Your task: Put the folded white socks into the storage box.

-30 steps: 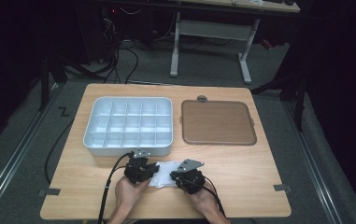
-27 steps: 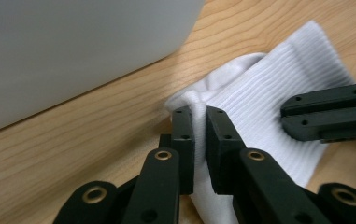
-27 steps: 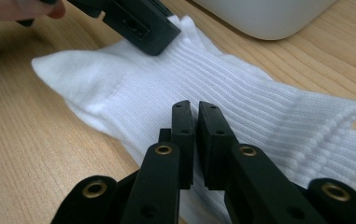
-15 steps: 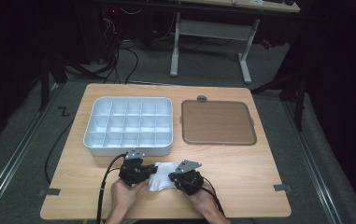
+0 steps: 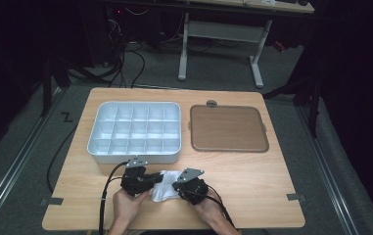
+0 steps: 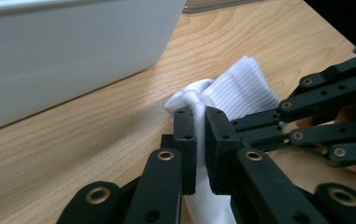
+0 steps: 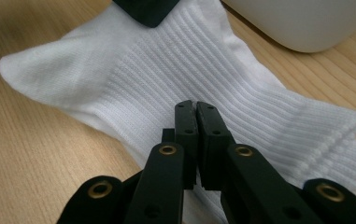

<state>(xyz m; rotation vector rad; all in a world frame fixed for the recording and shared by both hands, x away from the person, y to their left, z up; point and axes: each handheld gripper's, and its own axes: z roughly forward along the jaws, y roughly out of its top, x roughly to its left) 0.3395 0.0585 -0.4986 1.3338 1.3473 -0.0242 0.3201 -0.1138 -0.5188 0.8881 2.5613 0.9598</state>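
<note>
We are pinching the sock (image 5: pixel 166 185) with both: left hand-held gripper (image 6: pixel 201 140) and right hand-held gripper (image 7: pixel 196 135) are clamping it between them on the surface (image 5: pixel 252 176). Grasping done; moving it to the tray (image 5: pixel 135 155) ahead seems left.

- White compartment tray (image 5: pixel 134 132) sat on the wooden table (image 5: pixel 252 171), left of centre, its grid of cells unfilled.
- Brown flat tray (image 5: pixel 227 128) lay just right of it, apart, with a small grey tab (image 5: pixel 212 103) at its far edge.
- White-legged desk frame (image 5: pixel 221 46) stood behind the table.
- Black cables (image 5: pixel 125 58) ran across the grey carpet.
</note>
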